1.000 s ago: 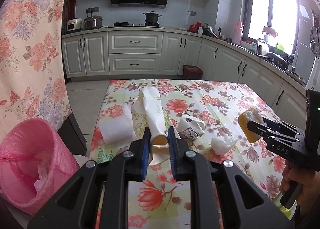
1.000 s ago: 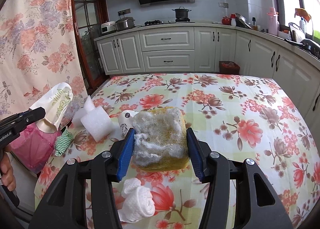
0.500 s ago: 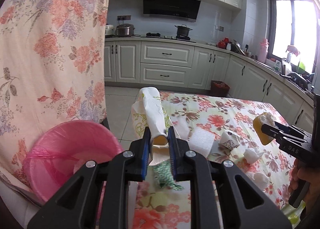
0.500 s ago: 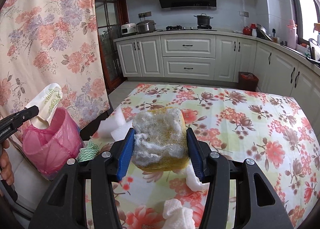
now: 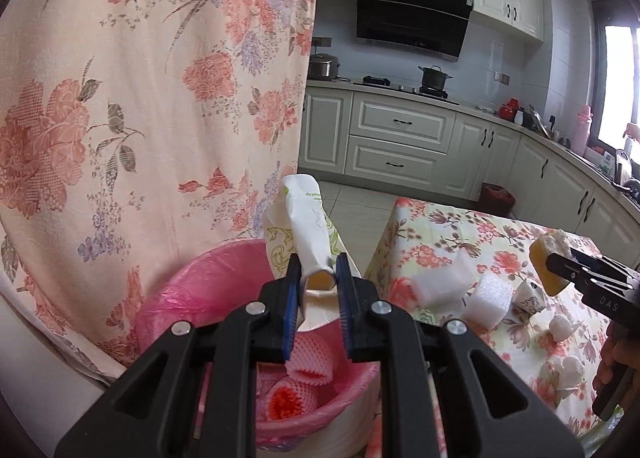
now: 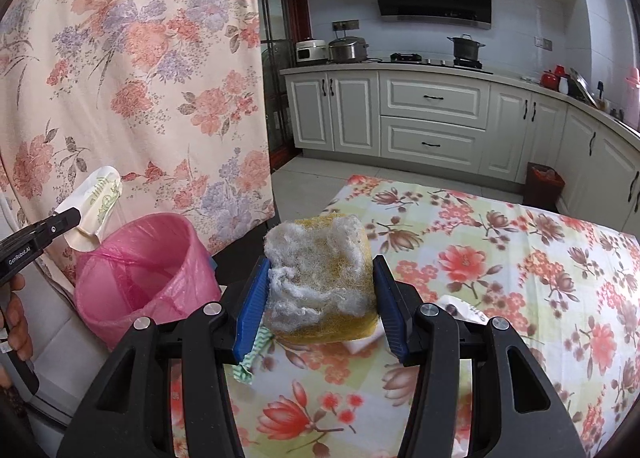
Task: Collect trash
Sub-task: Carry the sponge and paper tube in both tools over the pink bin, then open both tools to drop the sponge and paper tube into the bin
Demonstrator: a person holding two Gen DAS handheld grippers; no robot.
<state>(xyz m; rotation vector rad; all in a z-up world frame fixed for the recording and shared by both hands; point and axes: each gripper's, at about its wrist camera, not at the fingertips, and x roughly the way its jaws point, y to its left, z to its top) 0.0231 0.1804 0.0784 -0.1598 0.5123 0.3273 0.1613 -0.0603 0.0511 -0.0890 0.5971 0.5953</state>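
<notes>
Clamping a flattened paper cup [image 5: 308, 234], its long axis seemingly tilted upward, left tool [image 5: 316, 282] hovers over the pink bin [image 5: 192, 290].

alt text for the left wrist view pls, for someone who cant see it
The left tongs, shut on a crumpled paper wrapper, hold it above a pink-lined trash bin. To the right, the right tongs grip a yellow sponge over a floral-clothed table strewn with white scraps.

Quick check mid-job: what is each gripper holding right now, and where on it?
Left gripper: rolled white paper wrapper with green print, pinched at its lower end. Right gripper: worn yellow sponge with grey scouring fibre, clamped across its two sides.
</notes>
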